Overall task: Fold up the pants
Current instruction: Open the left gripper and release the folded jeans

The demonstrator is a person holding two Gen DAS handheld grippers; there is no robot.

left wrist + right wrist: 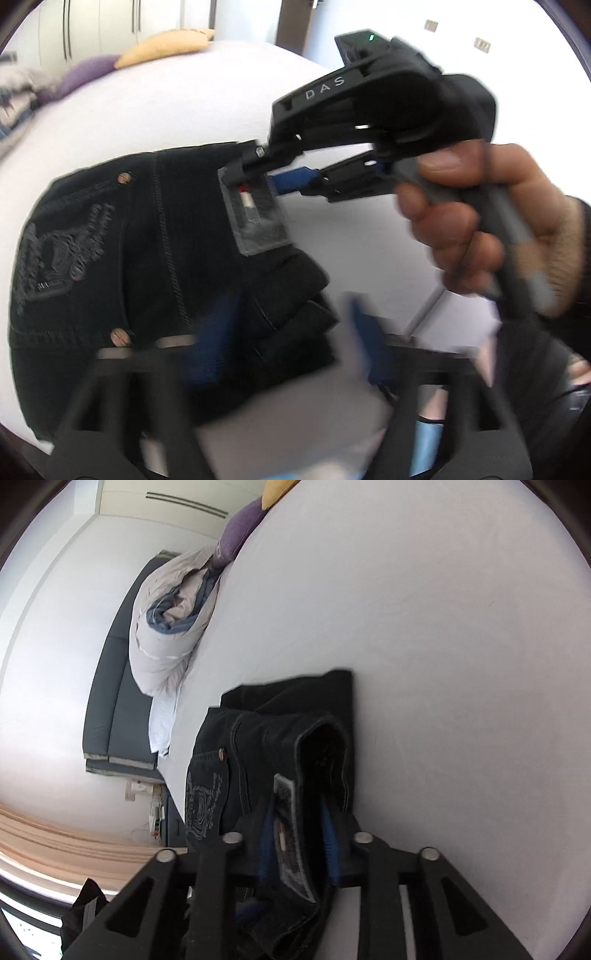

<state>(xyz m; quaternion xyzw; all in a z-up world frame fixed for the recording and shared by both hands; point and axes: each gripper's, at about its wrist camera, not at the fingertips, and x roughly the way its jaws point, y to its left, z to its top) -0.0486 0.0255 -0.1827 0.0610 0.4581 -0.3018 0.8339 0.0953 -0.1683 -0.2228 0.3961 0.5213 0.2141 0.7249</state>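
You're in home bedroom: white-sheeted bed [424,609], rolled duvet [166,627] at 10 o'clock, purple pillow [240,528], wardrobe doors [92,26].

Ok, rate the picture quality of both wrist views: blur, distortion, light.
Left wrist view: motion blur smears the left gripper and the lower pants; the right gripper is sharper; the white bed is close to washed out. Right wrist view: sharper, with the pants' patch readable between the pads; fisheye bending and dark corners in both.

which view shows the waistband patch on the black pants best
The left wrist view: the grey patch faces the camera nearly flat, on the pants. The right wrist view shows it edge-on and blurred, between the right gripper's blue pads.
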